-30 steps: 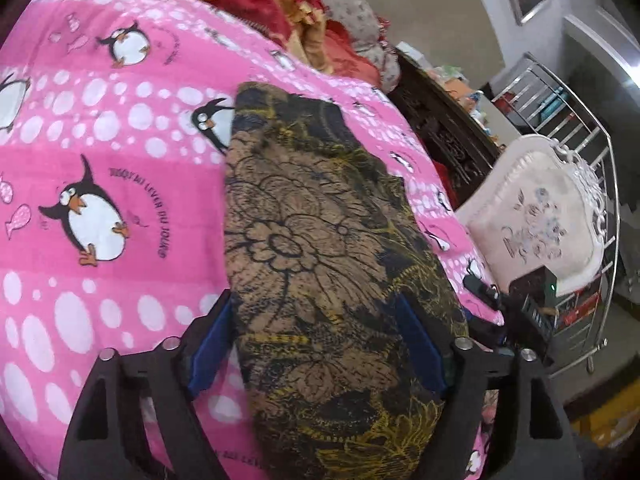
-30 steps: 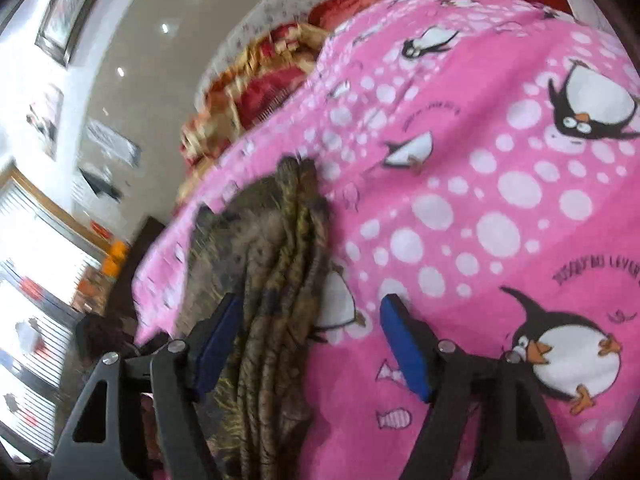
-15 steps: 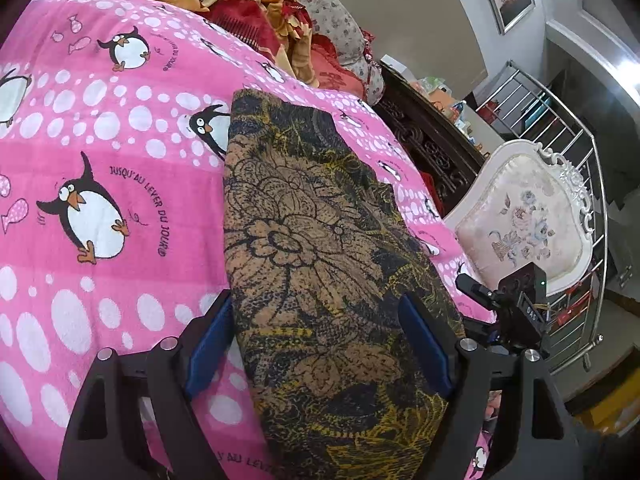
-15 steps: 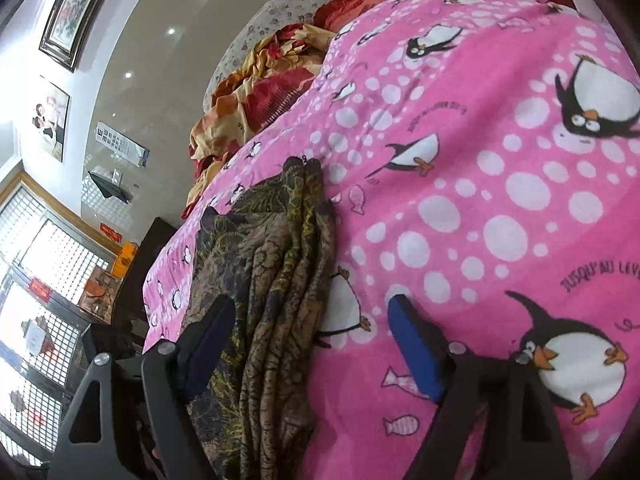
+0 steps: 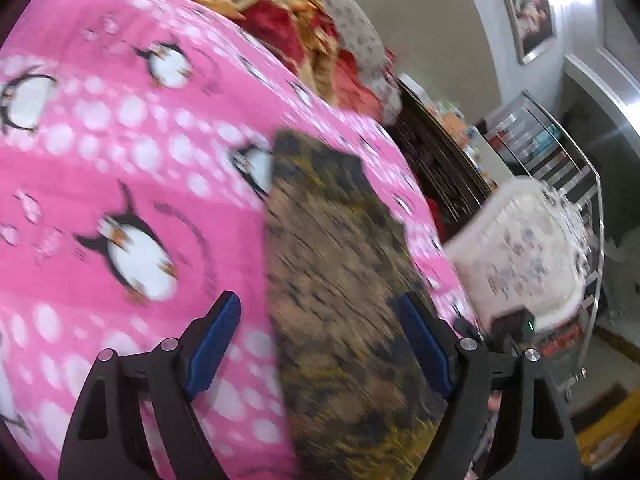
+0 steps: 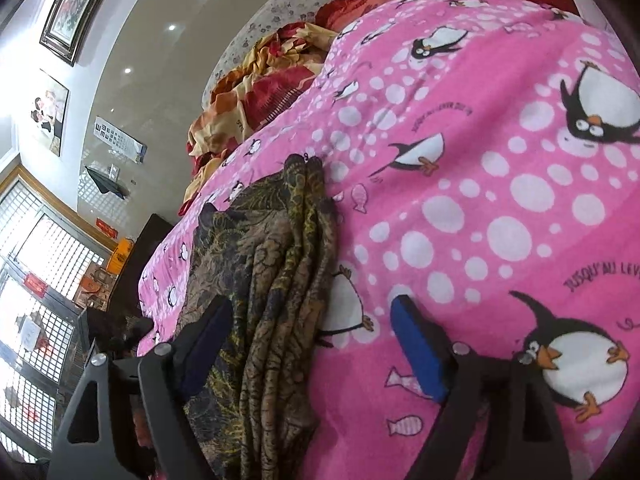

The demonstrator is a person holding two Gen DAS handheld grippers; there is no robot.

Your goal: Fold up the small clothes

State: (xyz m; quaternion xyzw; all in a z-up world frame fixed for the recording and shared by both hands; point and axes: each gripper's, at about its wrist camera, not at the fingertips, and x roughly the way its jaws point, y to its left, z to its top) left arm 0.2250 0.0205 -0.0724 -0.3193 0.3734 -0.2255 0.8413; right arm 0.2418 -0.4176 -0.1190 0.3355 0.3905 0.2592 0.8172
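Two grippers hover low over a pink penguin blanket (image 6: 500, 200) on a bed — the left gripper (image 5: 320, 344) and right gripper (image 6: 316, 344) both stand apart, clamping nothing. Between them lies a brown patterned garment (image 5: 340, 280), seemingly folded into a narrow strip, with further folds likely left. Only the right view shows its bunched pleats (image 6: 296, 264) — the left, blurred, shows a cream chair (image 5: 524, 252) beyond.

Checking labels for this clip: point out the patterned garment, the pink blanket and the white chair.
Garment (image 5: 340, 280): left wrist view, middle of its flat top.
Blanket (image 6: 500, 208): right wrist view, bare dotted area.
Chair (image 5: 524, 256): left wrist view, padded back.
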